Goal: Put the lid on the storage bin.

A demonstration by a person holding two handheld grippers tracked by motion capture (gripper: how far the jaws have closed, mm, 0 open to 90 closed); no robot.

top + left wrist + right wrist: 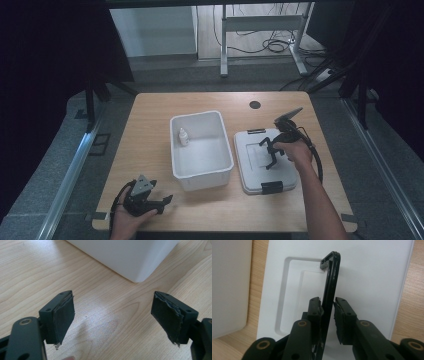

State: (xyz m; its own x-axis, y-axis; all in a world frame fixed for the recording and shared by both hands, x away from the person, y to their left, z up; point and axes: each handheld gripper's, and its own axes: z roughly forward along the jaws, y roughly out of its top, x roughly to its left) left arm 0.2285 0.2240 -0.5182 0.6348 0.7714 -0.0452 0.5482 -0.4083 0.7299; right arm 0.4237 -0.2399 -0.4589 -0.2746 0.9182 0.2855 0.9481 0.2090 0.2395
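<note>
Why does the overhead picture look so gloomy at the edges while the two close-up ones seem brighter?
High view: the table is lit and the surroundings fall dark. Left gripper view: a soft glare patch on the wood, and the box looks slightly soft. Right gripper view: the lid is evenly bright, nearly washed out.

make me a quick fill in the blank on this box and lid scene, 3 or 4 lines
1. The right gripper has its jaws on the black ____ of the white lid.
2. The small bottle stands inside the white ____.
3. The left gripper has its jaws ____ over bare table.
4. The lid lies to the ____ of the bin in the high view.

Missing words: handle; bin; open; right
</note>
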